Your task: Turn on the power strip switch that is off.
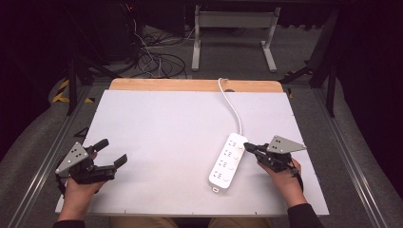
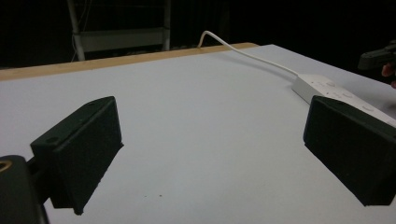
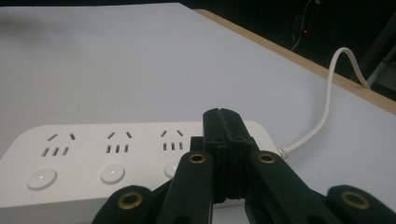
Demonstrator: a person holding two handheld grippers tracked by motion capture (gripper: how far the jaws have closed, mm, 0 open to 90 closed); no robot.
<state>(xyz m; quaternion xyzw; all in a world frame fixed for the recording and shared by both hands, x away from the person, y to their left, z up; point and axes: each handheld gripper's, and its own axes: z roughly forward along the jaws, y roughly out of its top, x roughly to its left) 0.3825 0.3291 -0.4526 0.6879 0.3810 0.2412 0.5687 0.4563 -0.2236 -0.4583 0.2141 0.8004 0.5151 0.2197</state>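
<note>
A white power strip (image 1: 228,161) with several sockets and round buttons lies on the white tabletop (image 1: 180,133), right of centre; its white cable (image 1: 233,104) runs to the far edge. My right gripper (image 1: 248,147) is shut with nothing held, its tips over the strip's cable end; in the right gripper view the closed jaws cover part of the power strip (image 3: 112,149) near the last button, and contact cannot be judged. My left gripper (image 1: 114,152) stands open over bare table at the near left, with the power strip (image 2: 327,91) off to its right.
A wooden strip (image 1: 190,84) borders the table's far edge. Beyond it stand a white desk frame (image 1: 233,33) and tangled floor cables (image 1: 152,57). Metal rails (image 1: 354,161) run along both sides of the table.
</note>
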